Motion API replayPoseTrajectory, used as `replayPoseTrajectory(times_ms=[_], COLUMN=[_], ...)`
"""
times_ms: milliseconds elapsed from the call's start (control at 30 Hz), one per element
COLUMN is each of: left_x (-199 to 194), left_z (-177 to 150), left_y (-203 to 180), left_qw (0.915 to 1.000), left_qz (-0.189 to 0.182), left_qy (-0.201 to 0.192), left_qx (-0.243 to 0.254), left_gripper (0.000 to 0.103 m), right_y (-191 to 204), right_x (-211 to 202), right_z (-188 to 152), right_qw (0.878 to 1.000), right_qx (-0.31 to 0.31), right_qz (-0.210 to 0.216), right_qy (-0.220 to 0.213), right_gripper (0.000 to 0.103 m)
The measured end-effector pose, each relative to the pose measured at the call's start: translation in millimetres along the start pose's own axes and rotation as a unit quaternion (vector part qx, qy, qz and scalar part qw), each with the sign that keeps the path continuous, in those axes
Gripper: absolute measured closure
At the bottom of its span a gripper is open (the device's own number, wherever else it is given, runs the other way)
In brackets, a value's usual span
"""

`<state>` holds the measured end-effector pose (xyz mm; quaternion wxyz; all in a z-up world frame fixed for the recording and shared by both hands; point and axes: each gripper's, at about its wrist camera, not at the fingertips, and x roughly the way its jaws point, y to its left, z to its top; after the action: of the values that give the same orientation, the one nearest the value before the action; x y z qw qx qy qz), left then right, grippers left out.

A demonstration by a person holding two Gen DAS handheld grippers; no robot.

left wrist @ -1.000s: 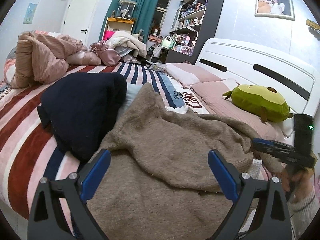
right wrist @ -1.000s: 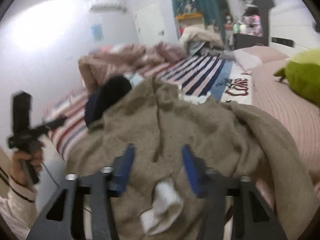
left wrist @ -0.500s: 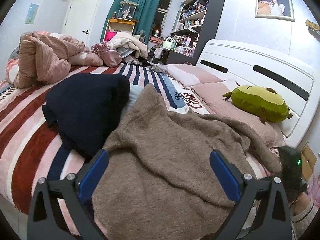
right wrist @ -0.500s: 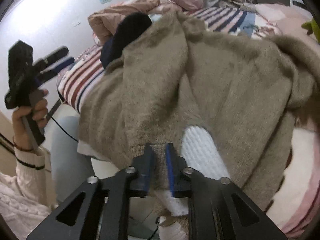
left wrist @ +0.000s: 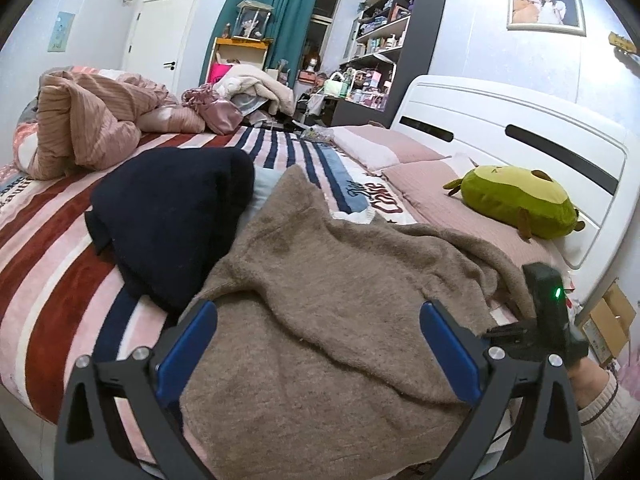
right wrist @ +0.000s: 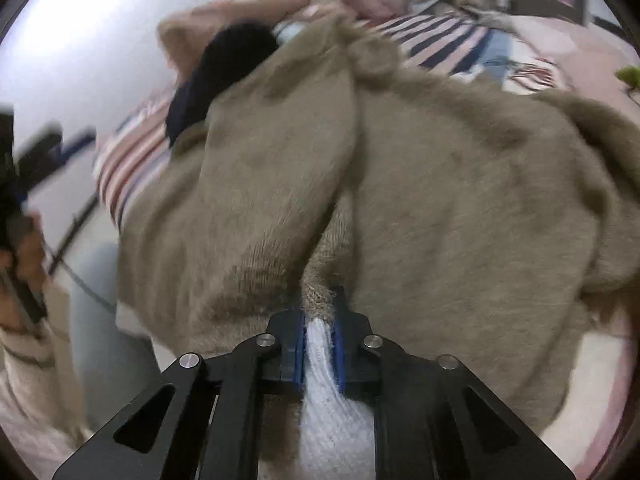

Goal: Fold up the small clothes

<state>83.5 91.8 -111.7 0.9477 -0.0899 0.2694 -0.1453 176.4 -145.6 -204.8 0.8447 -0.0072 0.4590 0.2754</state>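
A fuzzy taupe sweater lies spread over the near edge of the bed, crumpled, with a fold running up its middle. My right gripper is shut on the sweater's hem, where a white ribbed cuff sticks out between the jaws. It also shows in the left wrist view at the sweater's right edge. My left gripper is wide open and empty, hovering over the sweater's near part. A navy garment lies beside the sweater on the left.
The bed has a red, pink and navy striped blanket. A pink bundled duvet lies far left. A green avocado plush sits on pink pillows by the white headboard. A cardboard box stands on the floor at right.
My right gripper went from open over the sweater to shut on its hem and white cuff, and the cloth now bunches up. My left gripper stayed open and drew back slightly.
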Motion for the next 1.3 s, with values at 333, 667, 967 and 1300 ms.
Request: replayPoseTrajectory(times_ms=[333, 667, 967, 1300], left_x=[13.3, 27.8, 45.3, 41.1], left_z=[1.1, 11.2, 18.2, 30.4], left_y=[-10.2, -39.6, -77.0, -99.2], left_qw=[0.9999, 0.9992, 0.998, 0.9972], left_qz=[-0.006, -0.009, -0.008, 0.008], left_qy=[0.014, 0.024, 0.037, 0.023], left_qx=[0.007, 0.03, 0.051, 0.071], left_gripper=[0.002, 0.002, 0.002, 0.002], right_y=[-23.3, -71.7, -129.7, -167.1], right_x=[-29.1, -111.5, -124.9, -176.9], right_z=[-23.4, -76.9, -131.0, -80.4], right_qw=[0.995, 0.97, 0.944, 0.915], right_qx=[0.063, 0.185, 0.258, 0.203], right_qz=[-0.073, -0.049, -0.072, -0.191], right_qy=[-0.028, -0.15, -0.194, -0.292], right_gripper=[0.095, 0.047, 0.025, 0.092])
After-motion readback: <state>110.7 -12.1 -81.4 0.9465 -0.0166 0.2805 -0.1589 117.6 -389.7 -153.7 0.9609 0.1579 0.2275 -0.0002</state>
